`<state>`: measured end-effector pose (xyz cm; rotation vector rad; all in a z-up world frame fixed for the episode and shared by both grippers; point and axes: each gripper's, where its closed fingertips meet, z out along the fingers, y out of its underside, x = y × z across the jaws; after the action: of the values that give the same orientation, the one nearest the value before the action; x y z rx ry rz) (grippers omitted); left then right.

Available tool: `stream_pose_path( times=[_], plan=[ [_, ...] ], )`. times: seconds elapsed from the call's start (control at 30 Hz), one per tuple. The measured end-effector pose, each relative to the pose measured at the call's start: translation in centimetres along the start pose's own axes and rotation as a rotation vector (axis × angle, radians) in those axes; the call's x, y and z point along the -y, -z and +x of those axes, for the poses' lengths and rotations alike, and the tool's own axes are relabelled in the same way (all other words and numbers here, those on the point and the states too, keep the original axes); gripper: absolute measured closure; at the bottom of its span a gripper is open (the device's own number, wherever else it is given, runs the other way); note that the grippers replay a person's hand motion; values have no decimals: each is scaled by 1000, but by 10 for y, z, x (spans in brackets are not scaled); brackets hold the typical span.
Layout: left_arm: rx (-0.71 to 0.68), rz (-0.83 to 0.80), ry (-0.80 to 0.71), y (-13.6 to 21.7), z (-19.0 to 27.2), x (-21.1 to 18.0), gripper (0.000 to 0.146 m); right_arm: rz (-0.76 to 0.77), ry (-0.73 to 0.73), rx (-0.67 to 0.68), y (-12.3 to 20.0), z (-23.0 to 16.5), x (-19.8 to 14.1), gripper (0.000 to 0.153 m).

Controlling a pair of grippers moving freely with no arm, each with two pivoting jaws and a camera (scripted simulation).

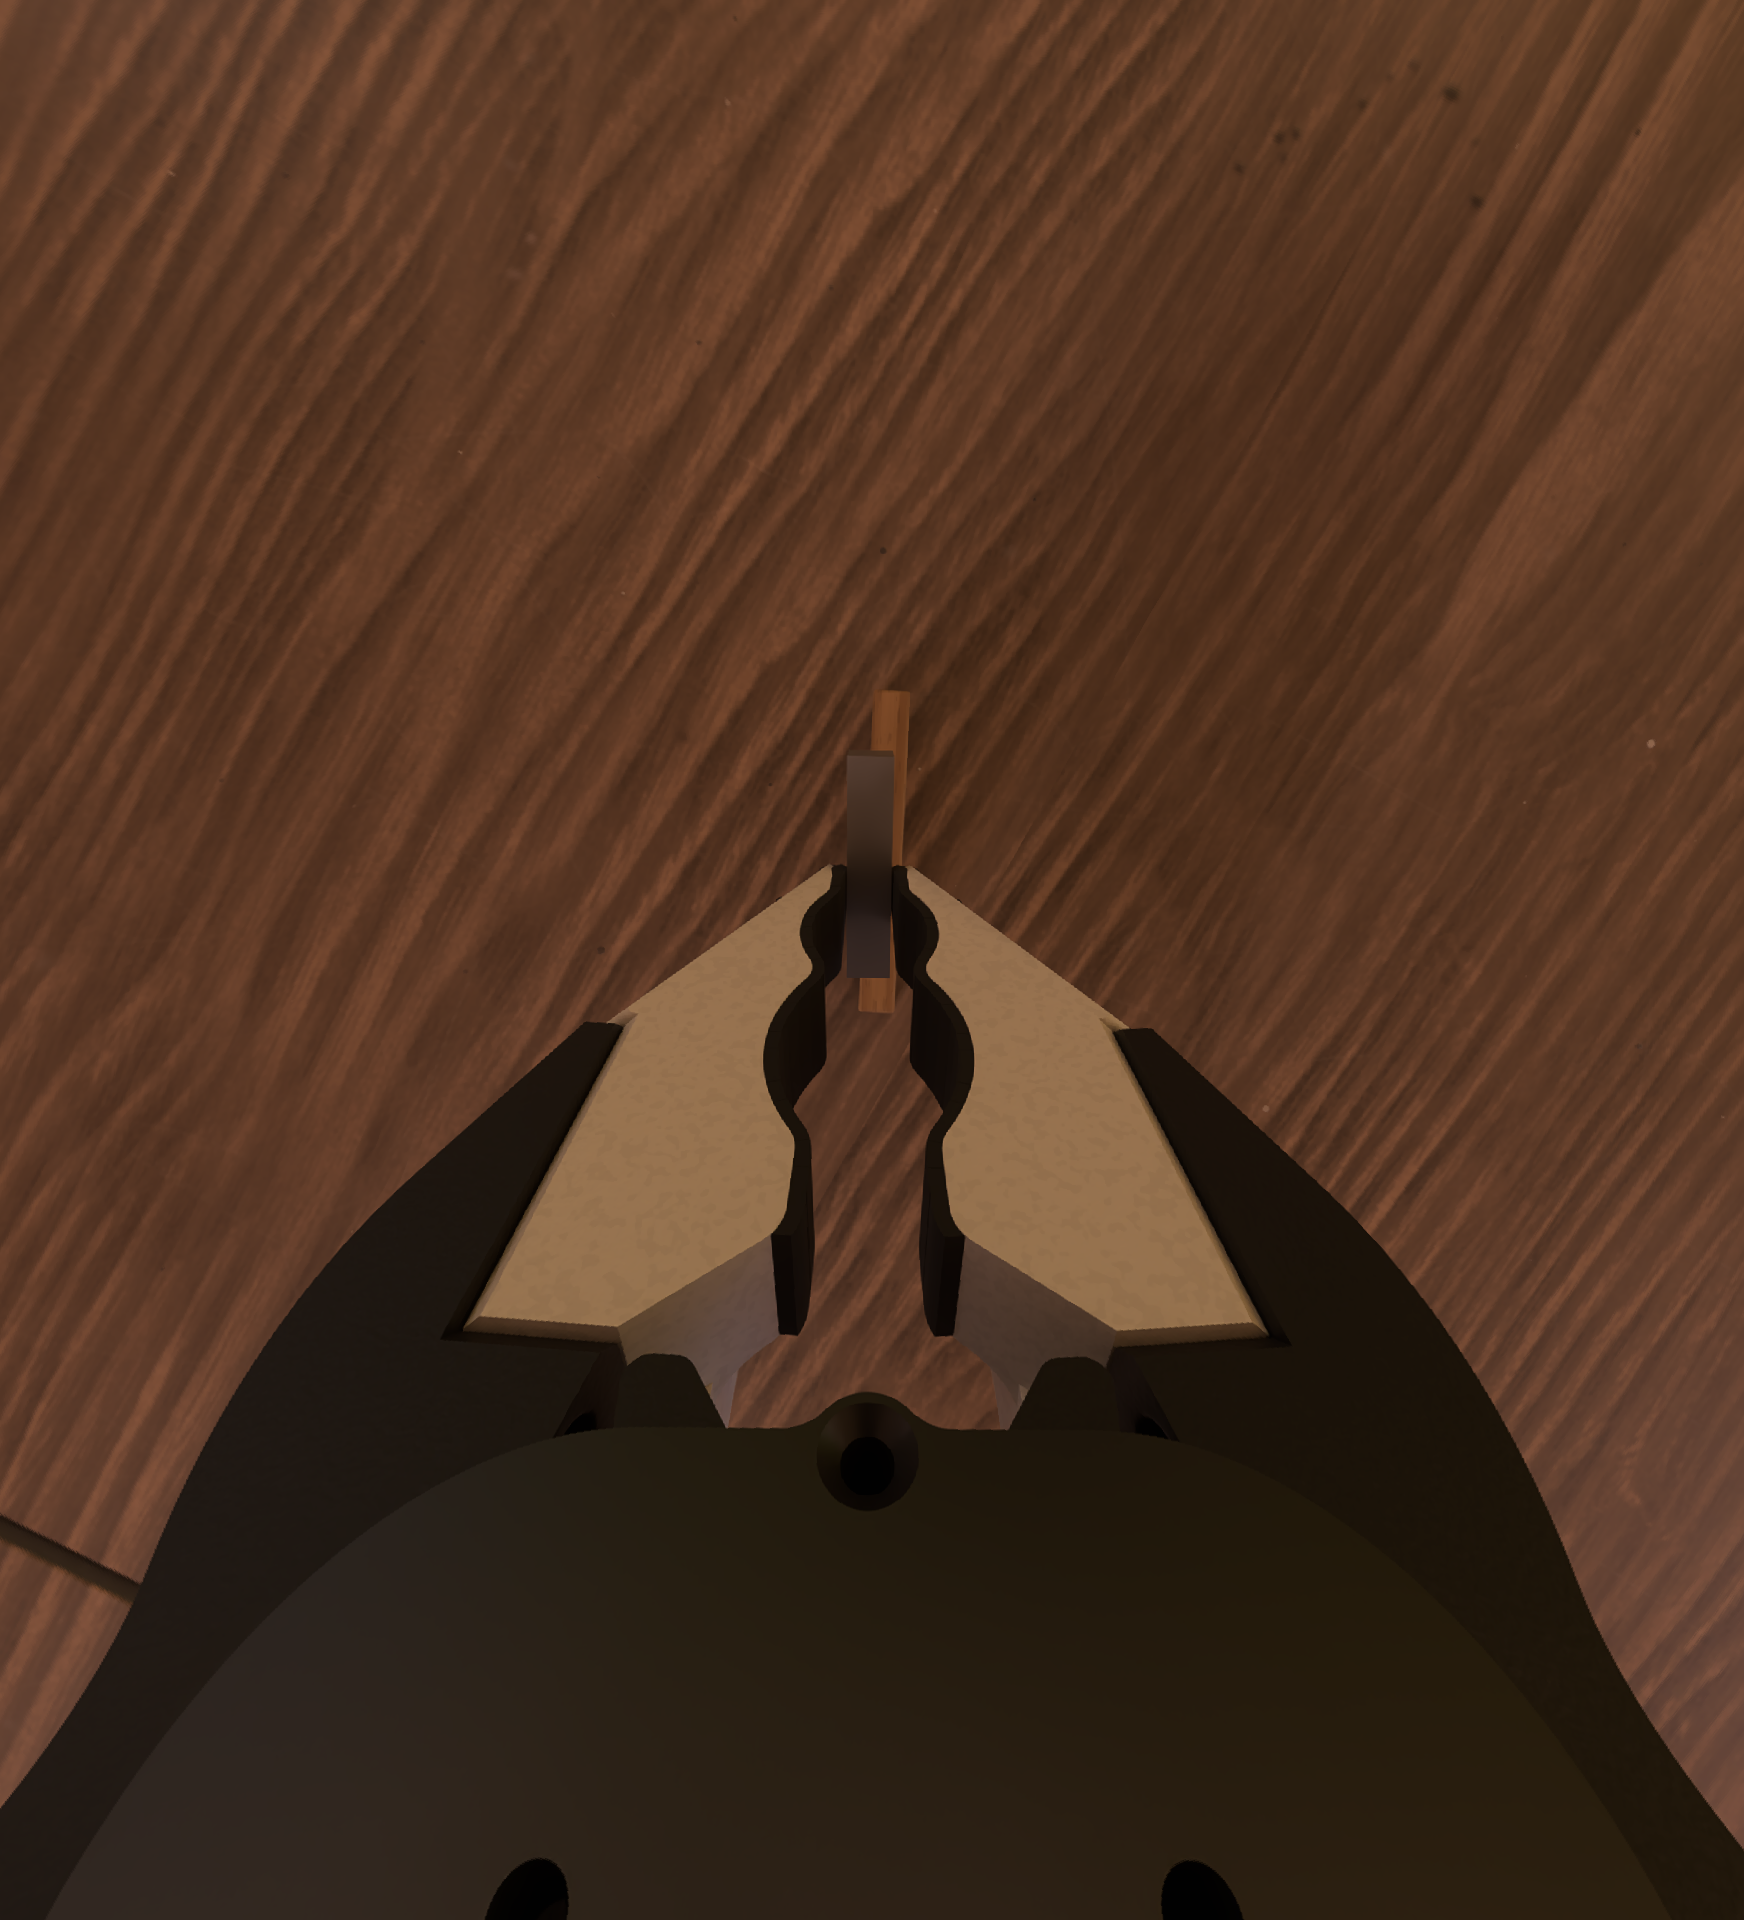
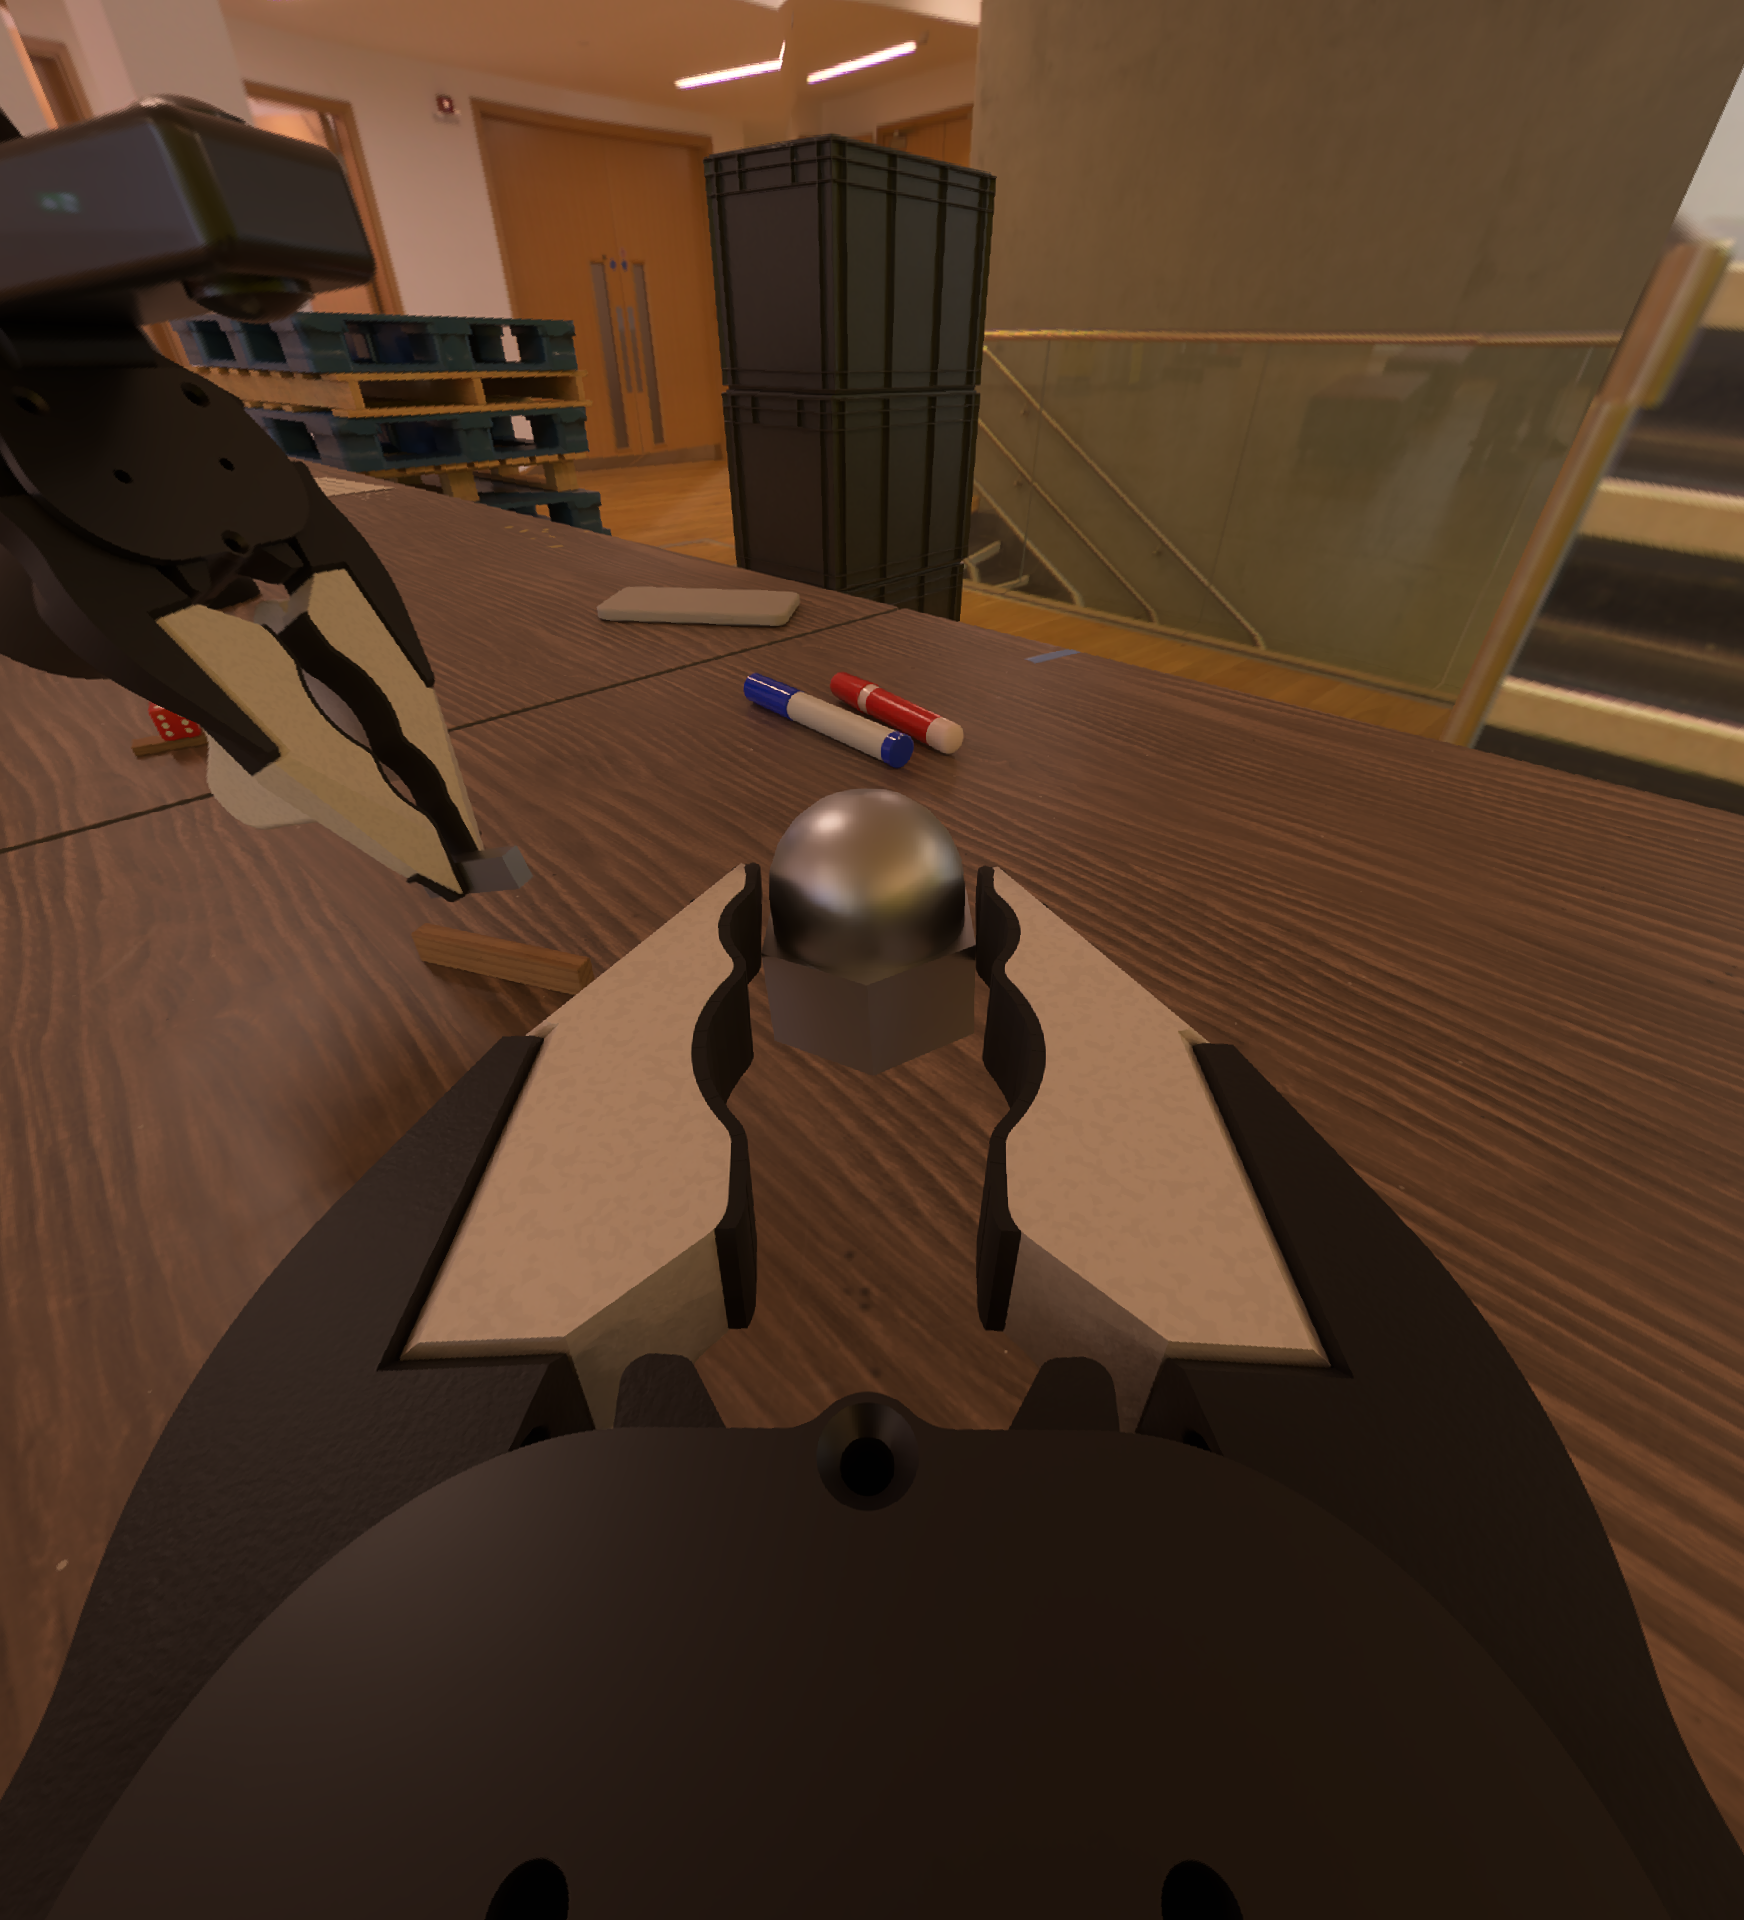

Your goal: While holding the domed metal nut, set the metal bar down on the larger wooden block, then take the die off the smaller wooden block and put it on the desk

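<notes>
Here fingers [image 1: 895, 883] pinch the metal bar [image 1: 869, 831].

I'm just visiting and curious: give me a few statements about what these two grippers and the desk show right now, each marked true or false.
1. The right gripper grips a domed metal nut. True.
2. The left gripper is empty. False: it is shut on the metal bar.
3. The bar already rests on the larger wooden block. False: it hangs just above it.
4. The red die sits on the smaller wooden block. True.
5. Two markers lie on the desk. True.
</notes>
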<state>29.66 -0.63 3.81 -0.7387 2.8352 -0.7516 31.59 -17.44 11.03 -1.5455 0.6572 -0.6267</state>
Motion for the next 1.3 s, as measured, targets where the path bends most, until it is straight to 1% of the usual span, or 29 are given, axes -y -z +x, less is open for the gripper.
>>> stream_pose_path(
  times=[0.17,0.77,0.8,0.83,0.97,1.07,1.13,1.2,1.3],
  plan=[
    [-33,-36,-14,-8,2,0,138,1,-5,-1,0,1,0,111],
    [-47,-76,-16,-20,3,-7,138,-1,-12,1,0,1,0,111],
    [-49,-77,-12,-20,3,-7,136,0,-12,1,0,1,0,111],
    [-48,-79,-7,-21,3,-8,122,0,-11,1,0,1,0,111],
    [-41,-56,22,-16,2,-8,104,0,-12,0,0,2,0,111],
    [-9,-13,67,3,-2,-6,84,1,-14,0,0,2,0,111],
    [24,48,112,30,-7,-4,72,2,-15,0,0,2,0,111],
    [68,98,178,65,-17,-8,63,-1,-14,3,0,1,-1,111],
    [139,111,286,121,-35,-34,57,-4,-9,6,-1,1,-1,111]
  ],
)
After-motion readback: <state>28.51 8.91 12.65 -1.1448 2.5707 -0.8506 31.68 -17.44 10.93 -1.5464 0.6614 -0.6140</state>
